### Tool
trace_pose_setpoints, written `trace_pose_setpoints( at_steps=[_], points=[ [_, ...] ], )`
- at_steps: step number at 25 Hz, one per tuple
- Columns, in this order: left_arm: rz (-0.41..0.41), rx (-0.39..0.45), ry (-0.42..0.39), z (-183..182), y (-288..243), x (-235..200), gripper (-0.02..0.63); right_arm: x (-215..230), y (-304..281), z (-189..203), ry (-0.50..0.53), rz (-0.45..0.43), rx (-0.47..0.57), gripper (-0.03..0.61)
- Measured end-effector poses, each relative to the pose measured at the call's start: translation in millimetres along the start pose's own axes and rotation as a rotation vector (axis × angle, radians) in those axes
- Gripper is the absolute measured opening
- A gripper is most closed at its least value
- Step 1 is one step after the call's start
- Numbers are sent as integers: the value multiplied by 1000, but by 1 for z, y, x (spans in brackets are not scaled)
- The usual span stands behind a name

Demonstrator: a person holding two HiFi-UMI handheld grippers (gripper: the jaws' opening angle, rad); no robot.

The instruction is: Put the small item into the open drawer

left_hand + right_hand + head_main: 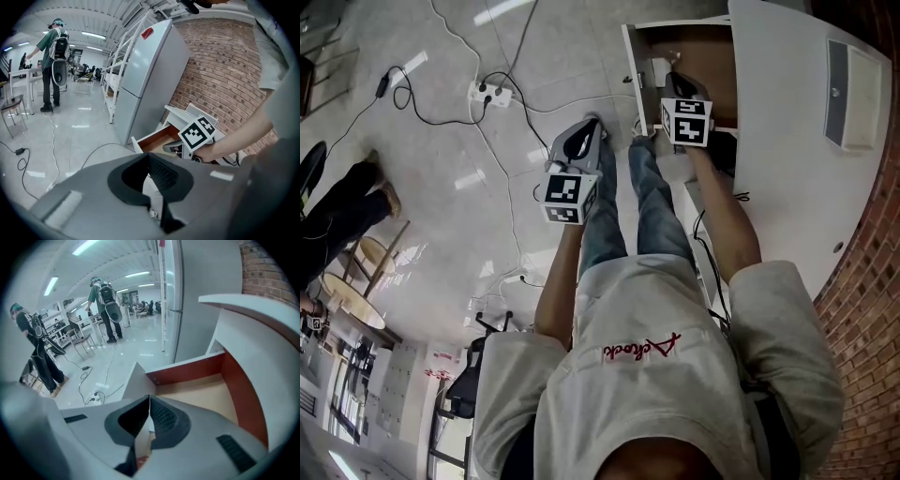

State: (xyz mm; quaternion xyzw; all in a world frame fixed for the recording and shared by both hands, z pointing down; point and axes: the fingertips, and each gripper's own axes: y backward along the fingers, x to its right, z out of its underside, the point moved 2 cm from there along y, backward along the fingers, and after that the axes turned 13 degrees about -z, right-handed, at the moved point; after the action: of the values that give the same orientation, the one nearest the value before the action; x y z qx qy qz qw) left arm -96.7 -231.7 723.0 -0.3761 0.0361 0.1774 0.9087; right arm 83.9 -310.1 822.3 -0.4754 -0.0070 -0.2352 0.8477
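The open drawer has red-brown walls and a pale floor, set in a white desk. My right gripper reaches over the drawer's front corner, and in the right gripper view its ribbed pads meet, shut. A pale and red scrap shows through the gap under them; I cannot tell what it is. The drawer floor that shows is bare, and no small item stands out. My left gripper hangs over the floor beside the person's legs, its jaws shut with nothing between them.
Cables and a power strip lie on the glossy floor left of the drawer. A tall grey cabinet stands beyond the desk, against a brick wall. People stand farther off, with chairs and tables around them.
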Motion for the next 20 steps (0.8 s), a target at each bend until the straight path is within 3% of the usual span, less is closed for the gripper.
trace_pose_setpoints(
  at_steps=[8,20],
  points=[
    [5,38,-23,-14,7,4,9,-30,51,-9,24,-54,94,12],
    [-22,178,-106,-88,37,8,9,-50,139,-74,94,-34,275,12]
  ],
)
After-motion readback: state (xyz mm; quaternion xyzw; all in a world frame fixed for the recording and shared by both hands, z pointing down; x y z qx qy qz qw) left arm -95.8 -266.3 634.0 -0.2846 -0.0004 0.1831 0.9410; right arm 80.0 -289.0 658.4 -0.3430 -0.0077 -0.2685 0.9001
